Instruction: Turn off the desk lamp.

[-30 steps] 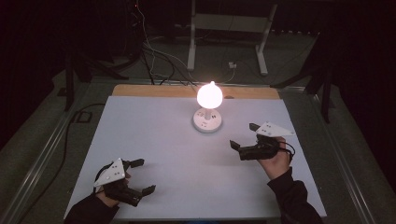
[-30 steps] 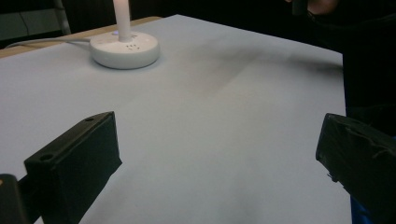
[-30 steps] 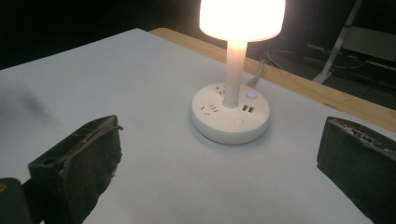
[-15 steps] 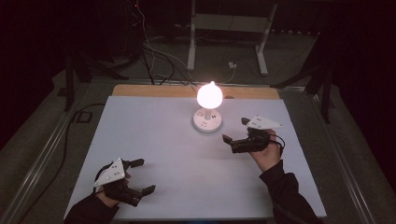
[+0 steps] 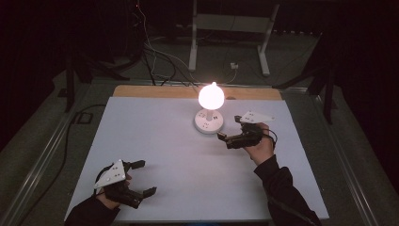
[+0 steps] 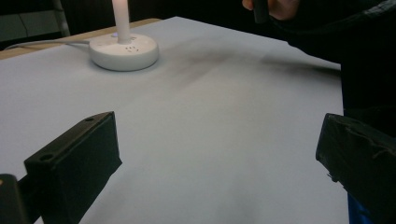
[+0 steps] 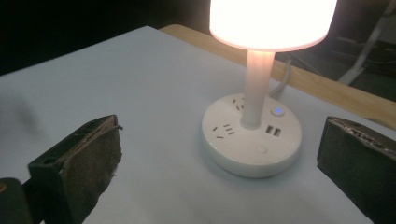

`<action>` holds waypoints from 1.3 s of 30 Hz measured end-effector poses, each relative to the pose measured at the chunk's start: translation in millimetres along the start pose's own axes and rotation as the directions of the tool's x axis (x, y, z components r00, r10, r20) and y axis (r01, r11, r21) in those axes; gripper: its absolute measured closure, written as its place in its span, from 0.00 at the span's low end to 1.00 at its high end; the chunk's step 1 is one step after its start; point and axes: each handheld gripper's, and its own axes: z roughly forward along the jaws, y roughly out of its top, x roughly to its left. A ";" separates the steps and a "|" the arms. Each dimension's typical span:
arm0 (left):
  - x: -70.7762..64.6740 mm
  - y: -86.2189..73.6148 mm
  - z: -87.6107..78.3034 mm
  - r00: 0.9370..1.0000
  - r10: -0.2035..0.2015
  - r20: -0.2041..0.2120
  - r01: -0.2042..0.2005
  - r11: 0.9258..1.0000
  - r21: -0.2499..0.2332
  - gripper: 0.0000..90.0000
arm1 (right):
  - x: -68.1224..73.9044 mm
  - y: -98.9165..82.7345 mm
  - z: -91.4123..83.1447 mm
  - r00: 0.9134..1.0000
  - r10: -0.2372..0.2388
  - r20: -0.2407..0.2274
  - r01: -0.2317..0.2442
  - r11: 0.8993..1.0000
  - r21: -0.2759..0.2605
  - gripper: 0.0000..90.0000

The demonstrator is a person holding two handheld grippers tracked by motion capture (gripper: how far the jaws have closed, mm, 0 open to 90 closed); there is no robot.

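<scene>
The right gripper (image 5: 225, 138) hovers just beside the lit lamp (image 5: 211, 96), jaws spread wide and holding nothing. In the right gripper view the lamp's round white base (image 7: 252, 137) sits between the 2 black jaws, a little farther off, its slim stem (image 7: 257, 88) rising to the glowing shade (image 7: 272, 21). The lamp stands at the far middle of the white table (image 5: 155, 141), near the wooden strip along the back edge.

On top of the base there are socket slots, 2 USB ports, a blue indicator light (image 7: 278, 111) and a round button (image 7: 262, 149) at the near rim. The step in hand looks like reaching for that button. To do it well: bring 1 jaw tip down squarely on the button, press straight down so the light base does not slide, and keep clear of the thin stem.

The left gripper (image 5: 141, 179) rests low at the near left corner, well apart from the lamp, jaws wide open and empty.
</scene>
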 end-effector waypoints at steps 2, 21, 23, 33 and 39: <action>0.0 -0.2 0.2 1.000 -0.001 -0.001 0.002 1.000 0.003 0.00 | -2.0 -0.3 4.2 1.000 0.006 0.004 -0.006 1.000 0.003 0.00; 0.0 -0.1 0.2 1.000 -0.002 0.003 0.002 1.000 0.001 0.00 | -11.2 -2.3 45.2 0.989 0.051 0.142 -0.057 0.998 0.034 0.25; 0.1 0.0 0.2 1.000 -0.004 0.004 0.004 1.000 -0.002 0.00 | -11.8 -2.5 48.0 0.986 0.054 0.159 -0.063 0.997 0.051 0.35; 0.2 -0.1 0.2 1.000 -0.005 0.004 0.005 1.000 -0.003 0.00 | -19.9 -6.8 64.9 0.973 0.036 0.226 -0.067 0.989 0.129 1.00; 0.4 -0.2 0.4 1.000 -0.005 0.004 0.005 1.000 0.000 0.00 | -21.8 -12.4 74.0 0.964 0.043 0.263 -0.083 0.987 0.140 1.00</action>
